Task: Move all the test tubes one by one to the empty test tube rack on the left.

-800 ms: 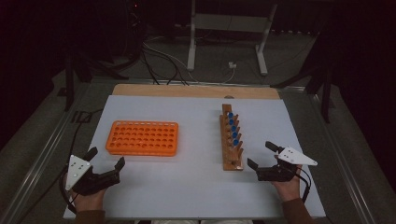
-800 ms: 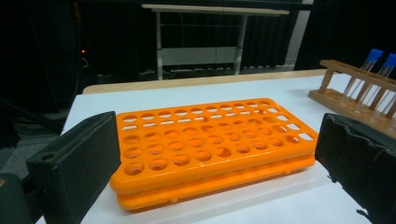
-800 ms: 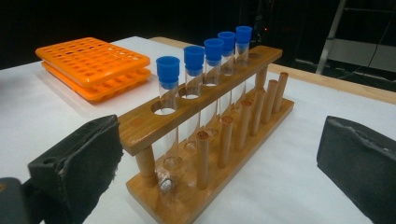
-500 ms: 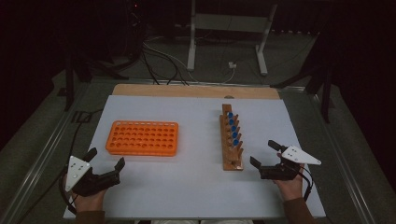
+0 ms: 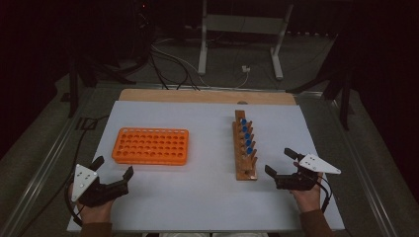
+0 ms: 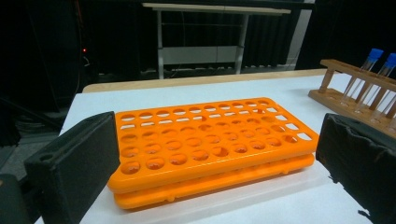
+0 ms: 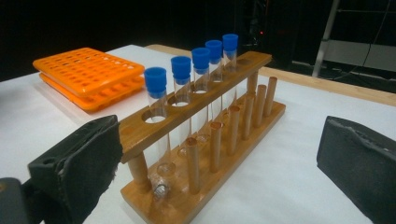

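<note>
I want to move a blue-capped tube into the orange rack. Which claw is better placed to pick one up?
Right. The right claw is open beside the wooden stand holding the tubes; the left claw sits nearer the orange rack.

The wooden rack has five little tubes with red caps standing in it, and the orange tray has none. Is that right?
Almost. The caps are blue, not red. The right gripper view shows five tubes with blue caps standing in the wooden rack, and the orange tray has none in its holes.

Glossy orange plastic rack (image 6: pixel 210 144), bare wooden tube stand (image 7: pixel 205 140), matt white tabletop (image 5: pixel 207 197)
</note>
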Available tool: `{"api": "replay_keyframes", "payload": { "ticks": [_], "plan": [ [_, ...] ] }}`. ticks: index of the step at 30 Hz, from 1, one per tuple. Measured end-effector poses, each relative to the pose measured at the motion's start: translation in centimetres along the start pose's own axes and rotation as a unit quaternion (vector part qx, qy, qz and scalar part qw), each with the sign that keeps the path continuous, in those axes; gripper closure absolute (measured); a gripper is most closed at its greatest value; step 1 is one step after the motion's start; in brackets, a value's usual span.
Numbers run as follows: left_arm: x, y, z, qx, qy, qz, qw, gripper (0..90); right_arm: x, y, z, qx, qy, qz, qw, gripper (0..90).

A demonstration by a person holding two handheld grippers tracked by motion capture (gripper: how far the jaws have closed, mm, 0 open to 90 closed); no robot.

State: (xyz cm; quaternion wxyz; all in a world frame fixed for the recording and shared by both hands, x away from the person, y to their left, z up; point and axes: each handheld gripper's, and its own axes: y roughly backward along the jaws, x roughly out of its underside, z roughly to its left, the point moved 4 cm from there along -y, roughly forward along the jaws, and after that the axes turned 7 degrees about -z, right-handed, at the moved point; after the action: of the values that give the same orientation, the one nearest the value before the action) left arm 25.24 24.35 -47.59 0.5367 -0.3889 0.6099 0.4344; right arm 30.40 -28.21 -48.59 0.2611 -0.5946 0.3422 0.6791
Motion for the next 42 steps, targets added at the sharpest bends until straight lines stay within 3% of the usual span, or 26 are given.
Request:
{"api": "replay_keyframes", "payload": {
  "ticks": [8,14,23,32,37,42],
  "plan": [
    [0.3,-0.1,0.1,-0.007,0.004,0.005,1.0000,0.7,-1.0,-0.1,0.5,-0.007,0.008,-0.005,0.9999,0.0],
    [0.5,-0.4,0.1,-0.008,0.005,0.011,0.9999,0.7,-2.0,-0.5,0.5,-0.026,-0.002,-0.007,0.9996,0.0],
    [0.6,-0.6,-0.3,0.001,0.004,0.014,0.9999,0.7,-2.4,-2.1,1.1,-0.034,0.002,0.031,0.9990,1.7],
    [0.8,-1.0,-0.8,0.012,-0.003,0.023,0.9996,0.7,-2.3,-3.8,2.6,-0.068,0.017,0.049,0.9963,15.7],
    [0.8,-1.0,-0.9,0.013,-0.004,0.024,0.9996,0.7,-1.9,-4.3,3.0,-0.069,0.026,0.058,0.9956,22.9],
    [0.8,-1.0,-0.8,0.013,-0.003,0.024,0.9996,0.7,-1.5,-4.9,3.3,-0.067,0.037,0.070,0.9946,46.1]
  ]
}}
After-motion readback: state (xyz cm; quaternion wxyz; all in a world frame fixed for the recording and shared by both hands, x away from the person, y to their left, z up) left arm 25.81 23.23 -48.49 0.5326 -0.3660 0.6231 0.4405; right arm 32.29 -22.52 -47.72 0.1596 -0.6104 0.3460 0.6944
